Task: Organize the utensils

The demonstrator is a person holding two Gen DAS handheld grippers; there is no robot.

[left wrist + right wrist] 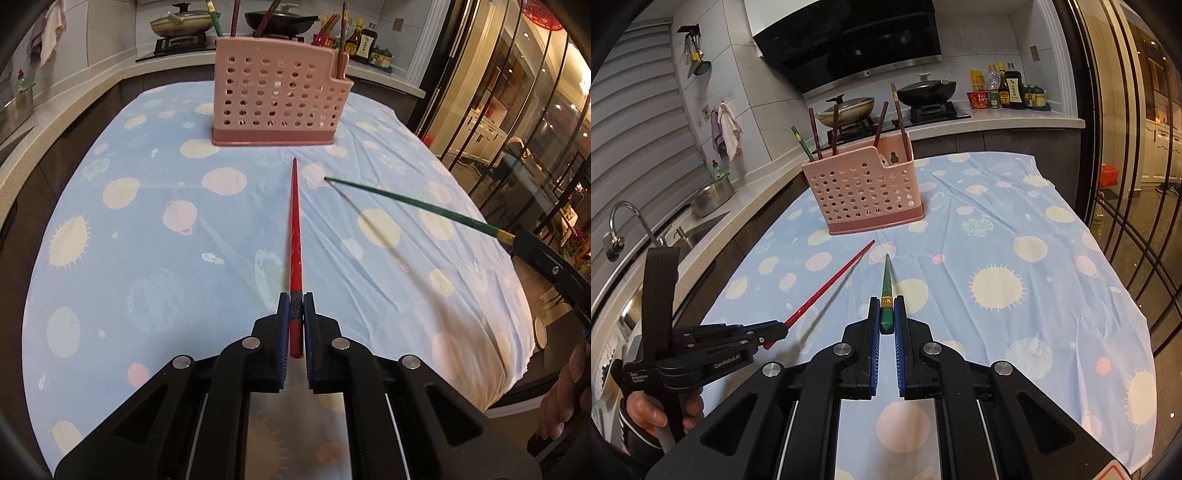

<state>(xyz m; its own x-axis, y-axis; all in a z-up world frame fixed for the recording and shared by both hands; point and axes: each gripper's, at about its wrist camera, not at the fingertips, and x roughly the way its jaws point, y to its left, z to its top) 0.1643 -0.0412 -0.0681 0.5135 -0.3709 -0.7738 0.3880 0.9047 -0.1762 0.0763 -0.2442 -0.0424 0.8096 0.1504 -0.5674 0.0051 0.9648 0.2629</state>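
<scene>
Above a counter (1052,295) draped in a blue cloth printed with suns and planets, two handheld grippers each carry one chopstick. Left gripper (295,310): its fingers are clamped on the thick end of a red chopstick (294,229), whose long axis runs straight ahead, thin tip pointing at a pink perforated utensil holder (277,99). Right gripper (886,314): its fingers are pressed onto the butt of a green chopstick (887,277), also aimed forward, tip angled toward the same holder. The two tips sit near each other, short of the holder's base. The holder stands upright at the far side of the cloth, with several chopsticks already standing in it. The left gripper's tip looks slightly nearer the holder. Both chopsticks lie near level, so each likely needs tipping upright before dropping in.
</scene>
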